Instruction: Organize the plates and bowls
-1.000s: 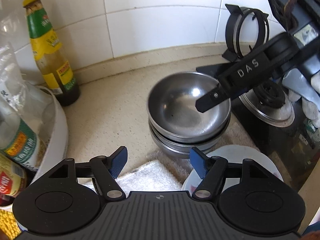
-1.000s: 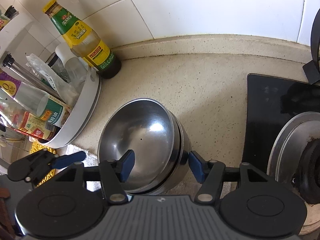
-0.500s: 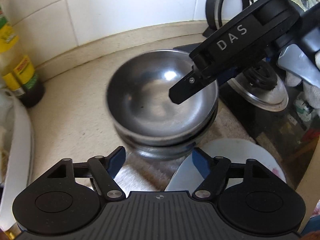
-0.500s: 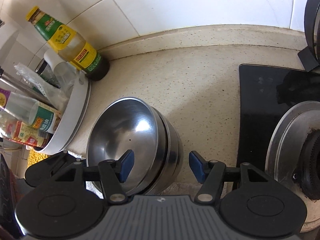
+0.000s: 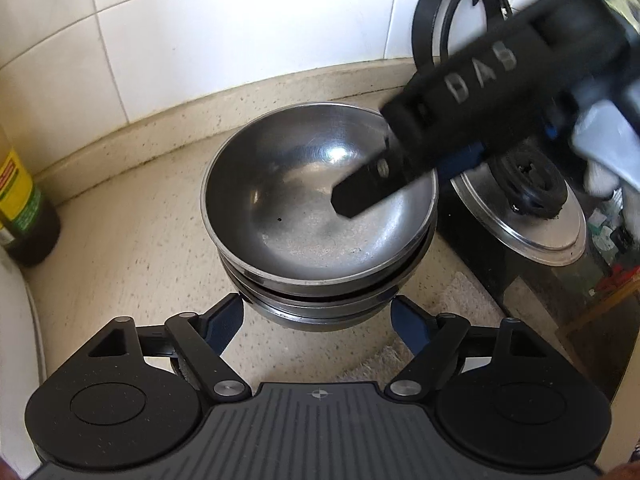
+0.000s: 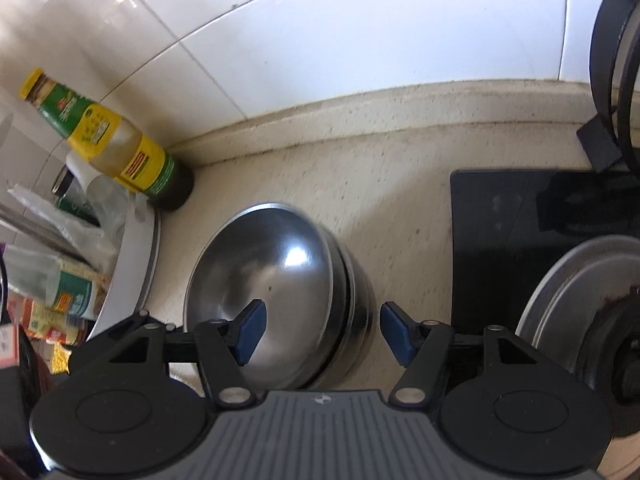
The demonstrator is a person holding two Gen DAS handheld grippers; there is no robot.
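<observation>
A stack of metal bowls (image 5: 320,216) is seen on the counter (image 5: 132,264), between the stove (image 6: 500,240) and a white tub (image 6: 132,264). The bowls are judged hard, shiny and slippery, so the rim is best taken. The left gripper (image 5: 318,320) has just been opened wide around the stack's base, not pressing. The right gripper (image 6: 322,330) has just been opened a little across the rim, one finger inside the top bowl. A sauce bottle (image 6: 120,148) is kept near the wall.
</observation>
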